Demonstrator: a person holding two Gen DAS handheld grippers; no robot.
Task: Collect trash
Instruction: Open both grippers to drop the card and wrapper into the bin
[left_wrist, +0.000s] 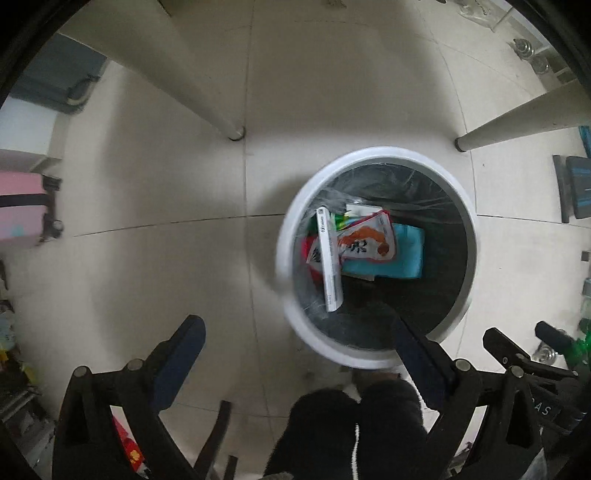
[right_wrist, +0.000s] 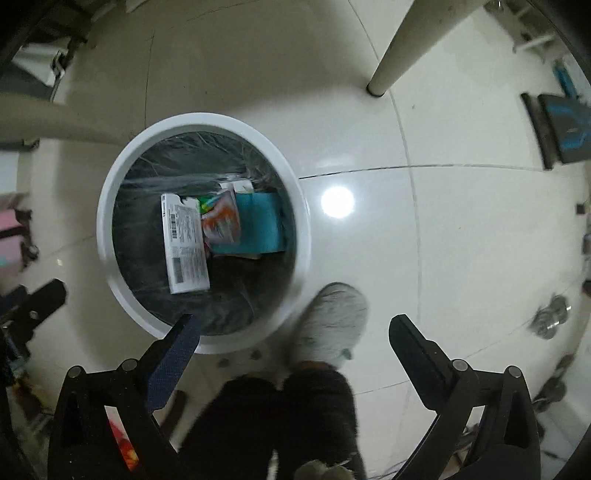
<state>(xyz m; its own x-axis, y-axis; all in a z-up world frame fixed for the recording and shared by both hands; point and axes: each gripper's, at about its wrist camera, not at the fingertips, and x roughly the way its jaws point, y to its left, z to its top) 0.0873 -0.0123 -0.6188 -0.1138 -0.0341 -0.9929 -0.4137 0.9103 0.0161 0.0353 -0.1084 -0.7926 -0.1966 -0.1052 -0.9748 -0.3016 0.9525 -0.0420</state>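
A round white trash bin with a clear liner stands on the tiled floor; it also shows in the right wrist view. Inside lie a long white box, an orange snack bag, a teal packet and other wrappers. My left gripper is open and empty above the bin's near edge. My right gripper is open and empty, its left finger over the bin's near rim.
Table legs stand beyond the bin. The person's grey slipper and dark trouser legs are just below it. A pink case is at left, dark boxes at right.
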